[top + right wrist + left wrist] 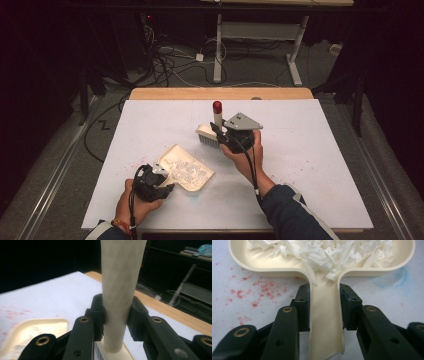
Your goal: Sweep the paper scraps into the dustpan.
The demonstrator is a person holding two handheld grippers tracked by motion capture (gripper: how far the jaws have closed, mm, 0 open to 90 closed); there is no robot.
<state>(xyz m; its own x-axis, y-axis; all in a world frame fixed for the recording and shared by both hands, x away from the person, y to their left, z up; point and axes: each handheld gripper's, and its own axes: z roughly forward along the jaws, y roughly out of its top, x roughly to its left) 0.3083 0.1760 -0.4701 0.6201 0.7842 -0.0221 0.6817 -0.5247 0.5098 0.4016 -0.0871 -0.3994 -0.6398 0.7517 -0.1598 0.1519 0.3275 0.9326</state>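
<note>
A cream dustpan (187,170) lies on the white table sheet, loaded with white shreds (332,252). My left gripper (325,307) is shut on the dustpan's handle (325,322), seen in the high view at the pan's near-left end (161,181). A small brush (207,136) with a cream handle (120,285) and a red cap (217,106) stands handle-up, bristles down, just beyond the dustpan. My right gripper (116,315) is shut on that handle, held over the middle of the table (223,135).
Faint red specks (259,290) dot the white sheet (310,150) beside the dustpan, and a pale blue smear (392,280) lies on its other side. A wooden table edge (220,93) runs along the back. Cables and desk legs (218,55) stand on the floor beyond.
</note>
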